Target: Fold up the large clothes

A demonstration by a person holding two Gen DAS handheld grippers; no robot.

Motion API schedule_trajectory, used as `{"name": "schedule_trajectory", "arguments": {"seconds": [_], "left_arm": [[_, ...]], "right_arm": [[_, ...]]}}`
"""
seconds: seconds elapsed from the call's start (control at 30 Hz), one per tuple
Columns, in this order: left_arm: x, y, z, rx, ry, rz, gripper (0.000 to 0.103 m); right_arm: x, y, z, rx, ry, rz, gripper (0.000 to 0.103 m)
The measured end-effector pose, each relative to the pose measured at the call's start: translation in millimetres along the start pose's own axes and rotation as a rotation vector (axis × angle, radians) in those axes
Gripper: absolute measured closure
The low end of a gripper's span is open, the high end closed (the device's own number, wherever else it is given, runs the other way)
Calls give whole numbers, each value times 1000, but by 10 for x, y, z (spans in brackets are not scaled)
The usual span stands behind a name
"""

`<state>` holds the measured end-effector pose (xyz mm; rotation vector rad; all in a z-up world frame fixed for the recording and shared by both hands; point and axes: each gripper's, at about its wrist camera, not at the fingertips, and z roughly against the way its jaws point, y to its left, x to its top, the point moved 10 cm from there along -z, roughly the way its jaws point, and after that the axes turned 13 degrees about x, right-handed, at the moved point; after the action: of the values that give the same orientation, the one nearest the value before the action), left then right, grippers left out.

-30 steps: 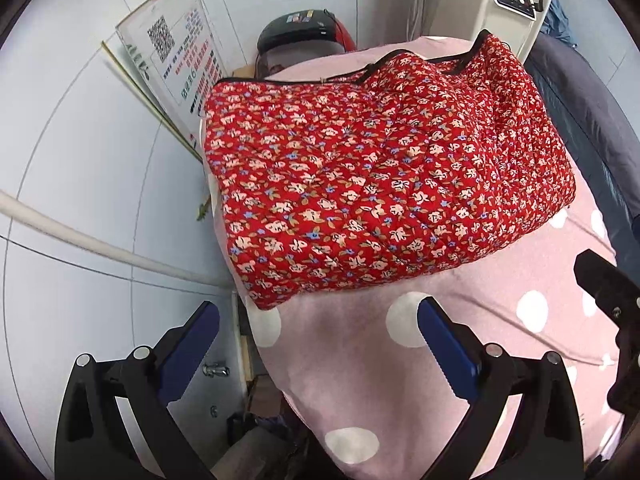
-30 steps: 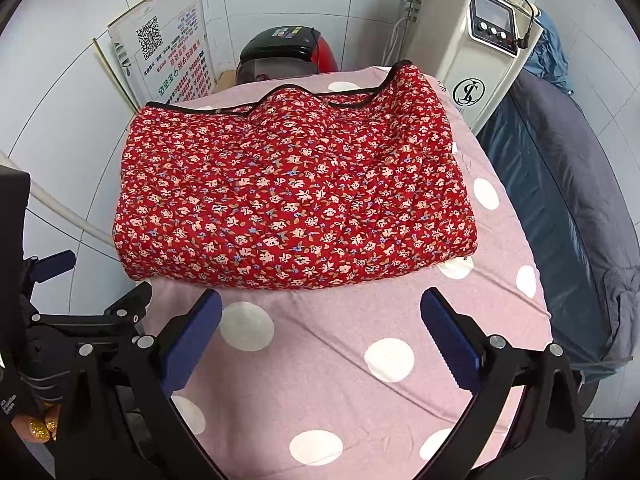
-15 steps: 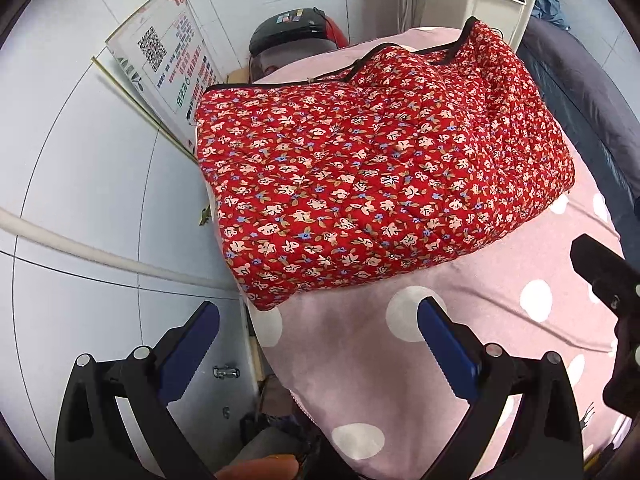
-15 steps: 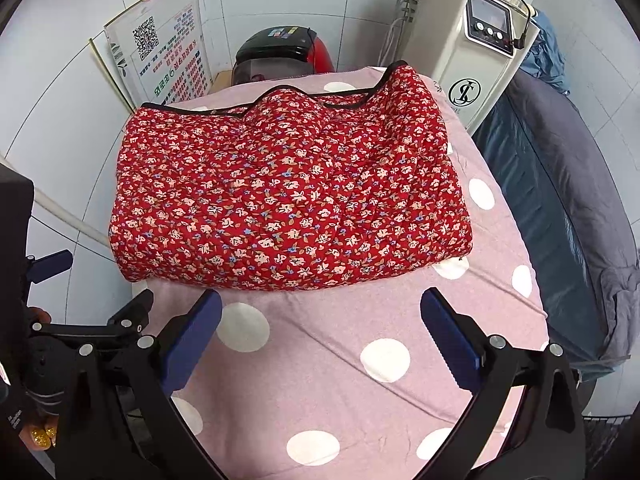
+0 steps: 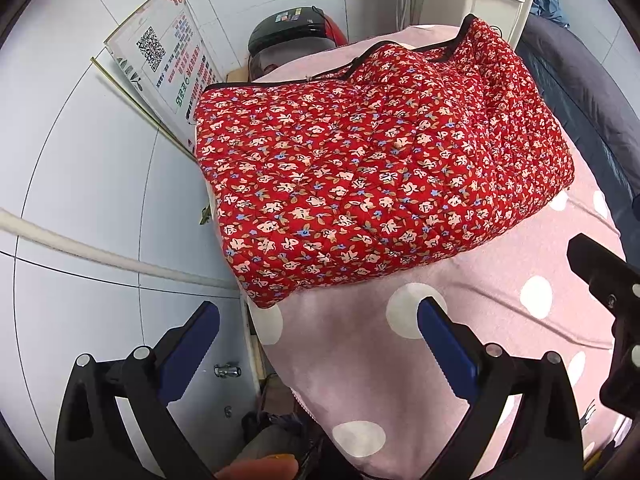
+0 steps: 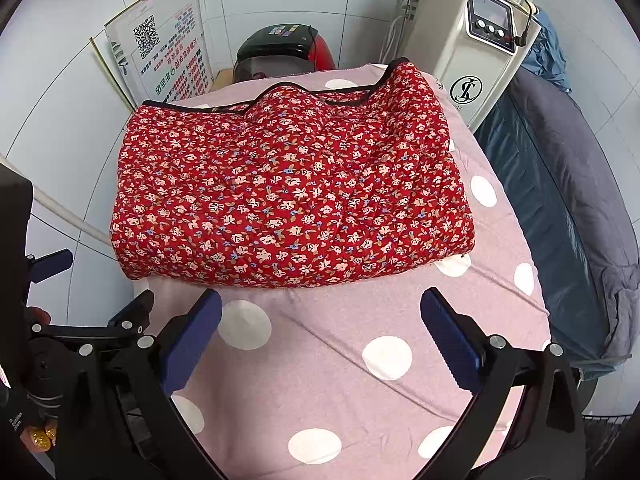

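A red quilted garment with a small flower print (image 5: 372,176) lies folded into a thick rectangle on a pink bed sheet with white dots (image 5: 400,372). It also shows in the right wrist view (image 6: 288,196), with black trim along its far edge. My left gripper (image 5: 318,334) is open and empty, held above the sheet's left edge, short of the garment's near corner. My right gripper (image 6: 320,326) is open and empty, above the sheet (image 6: 332,392) in front of the garment. The left gripper's body shows at the left of the right wrist view (image 6: 80,344).
A white tiled wall with a pipe (image 5: 92,256) runs close on the left. A poster board (image 6: 168,56), a black and red appliance (image 6: 280,48) and a white machine (image 6: 476,56) stand behind the bed. A dark blue cover (image 6: 560,216) lies to the right.
Both grippers have drawn back and risen slightly from the garment, so it looks a little farther away. The garment has not moved. Both stay open.
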<state>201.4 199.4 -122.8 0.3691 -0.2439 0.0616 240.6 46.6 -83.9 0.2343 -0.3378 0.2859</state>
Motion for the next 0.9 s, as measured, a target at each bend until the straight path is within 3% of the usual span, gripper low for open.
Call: {"name": "schedule_trajectory", "arguments": {"seconds": [0.9], "left_arm": [[-6, -15, 19, 0, -2, -4, 6]], "right_arm": [[-26, 12, -12, 5, 6, 9, 5]]}}
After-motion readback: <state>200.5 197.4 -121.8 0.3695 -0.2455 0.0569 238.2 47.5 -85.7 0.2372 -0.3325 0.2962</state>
